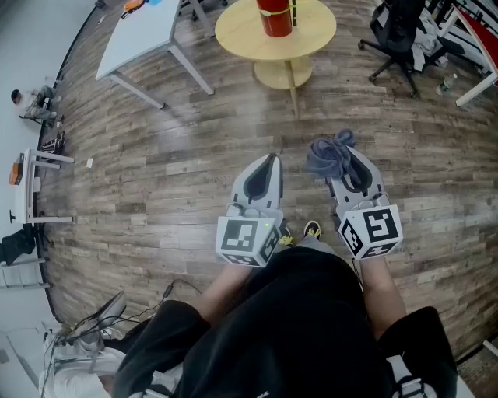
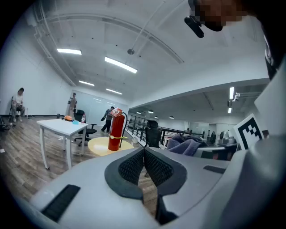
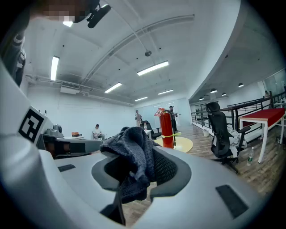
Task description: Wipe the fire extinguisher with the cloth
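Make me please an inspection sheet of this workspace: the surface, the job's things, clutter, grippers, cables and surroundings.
Surface: round yellow table on a wooden floor, ahead of the person and apart from both grippers.
Job's things: red fire extinguisher upright on the round yellow table; grey cloth bunched in the right gripper.
Clutter: white table with small items on it; black office chair; bottle on the floor.
Grippers: left gripper shut and empty; right gripper shut on the cloth.
Cables: loose cables on the floor at the person's left.
Surroundings: open office; people far off.
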Demonstrator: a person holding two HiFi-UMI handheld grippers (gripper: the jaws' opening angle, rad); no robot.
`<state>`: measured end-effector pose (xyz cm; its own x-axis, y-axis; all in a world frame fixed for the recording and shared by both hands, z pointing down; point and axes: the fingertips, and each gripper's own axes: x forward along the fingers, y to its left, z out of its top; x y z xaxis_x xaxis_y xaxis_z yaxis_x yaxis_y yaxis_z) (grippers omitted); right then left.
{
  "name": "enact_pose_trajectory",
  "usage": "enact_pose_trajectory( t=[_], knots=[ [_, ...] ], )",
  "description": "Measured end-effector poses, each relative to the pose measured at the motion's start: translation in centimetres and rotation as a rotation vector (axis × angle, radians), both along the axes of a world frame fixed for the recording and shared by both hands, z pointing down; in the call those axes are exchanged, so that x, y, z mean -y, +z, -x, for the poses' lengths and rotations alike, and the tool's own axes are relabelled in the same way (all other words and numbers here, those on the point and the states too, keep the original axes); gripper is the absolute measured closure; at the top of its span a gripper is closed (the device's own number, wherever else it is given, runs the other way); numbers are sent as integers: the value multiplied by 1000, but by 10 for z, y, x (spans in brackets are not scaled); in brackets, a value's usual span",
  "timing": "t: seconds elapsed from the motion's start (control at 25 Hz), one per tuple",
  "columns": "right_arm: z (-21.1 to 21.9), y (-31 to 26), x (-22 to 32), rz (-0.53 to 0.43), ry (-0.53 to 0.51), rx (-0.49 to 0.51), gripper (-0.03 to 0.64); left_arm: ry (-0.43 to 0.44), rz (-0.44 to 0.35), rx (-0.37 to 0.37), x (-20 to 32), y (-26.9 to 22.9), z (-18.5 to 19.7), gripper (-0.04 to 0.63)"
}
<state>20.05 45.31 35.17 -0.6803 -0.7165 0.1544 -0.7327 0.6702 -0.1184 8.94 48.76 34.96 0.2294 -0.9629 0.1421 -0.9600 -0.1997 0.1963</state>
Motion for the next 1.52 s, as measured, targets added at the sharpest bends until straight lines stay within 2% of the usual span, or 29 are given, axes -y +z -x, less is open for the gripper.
enact_pose_trajectory(
  t=[0.44,0.68,0.88,1.08,1.24,1.52],
  knots=[
    [7,-3,-9,1,29,12,479,10,-1,-9,-10,1,10,572],
    [13,-6,-12,-51,60,-21,480,4,5,-26,-14,7,25,572],
    [14,2,-2,1,58,16,480,2,22,-33,-6,11,32,572],
    [-5,15,42,24,94,29,480,6,37,-3,32,20,19,572],
    [-23,25,94,42,93,47,480,1,60,0,84,25,5,572],
    [-36,35,174,102,28,114,482,-45,79,22,163,21,-1,572]
  ],
)
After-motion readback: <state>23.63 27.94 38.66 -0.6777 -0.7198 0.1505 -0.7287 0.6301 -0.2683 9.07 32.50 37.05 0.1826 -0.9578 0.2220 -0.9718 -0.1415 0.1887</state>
